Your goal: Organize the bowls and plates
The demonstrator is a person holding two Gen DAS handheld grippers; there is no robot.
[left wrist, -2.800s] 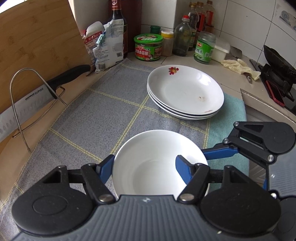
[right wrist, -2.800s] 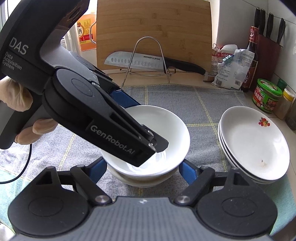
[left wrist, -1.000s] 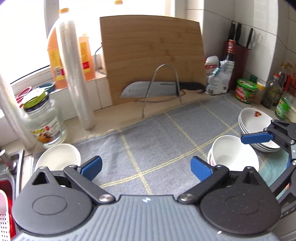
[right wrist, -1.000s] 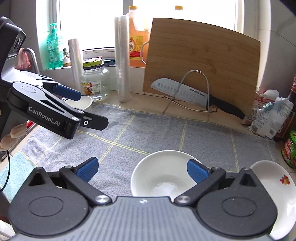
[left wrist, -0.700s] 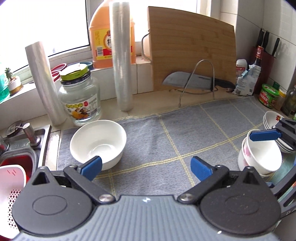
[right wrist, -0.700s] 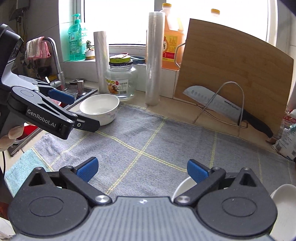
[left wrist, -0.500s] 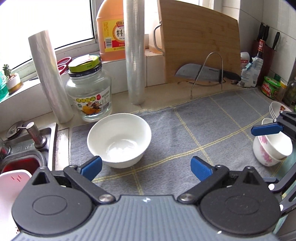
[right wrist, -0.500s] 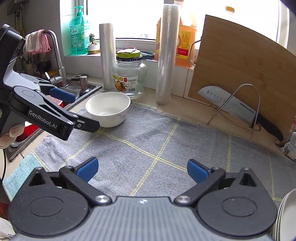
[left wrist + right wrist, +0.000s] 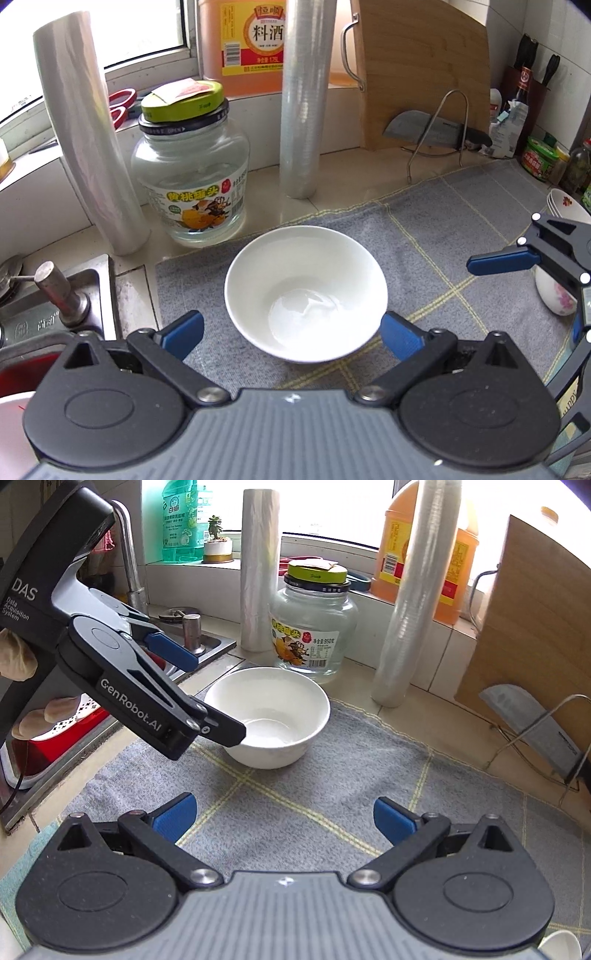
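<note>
One white bowl (image 9: 306, 291) on grey mat (image 9: 436, 229), left gripper (image 9: 291, 334) jaws spread around it, right gripper (image 9: 284, 818) jaws spread, empty

Your left wrist camera looks down close over the white bowl (image 9: 306, 293); your right one faces it from farther back. Both share the peach jar (image 9: 314, 626) behind it.

Swung away from the stacked bowls and plates at the right end of the mat, left gripper (image 9: 291, 332) now wide open around the lone white bowl (image 9: 306, 292) beside the glass jar (image 9: 189, 166), blue pads flanking it without touching. Right gripper (image 9: 284, 819) turned the same way, open over bare grey mat (image 9: 332, 775), facing that bowl
</note>
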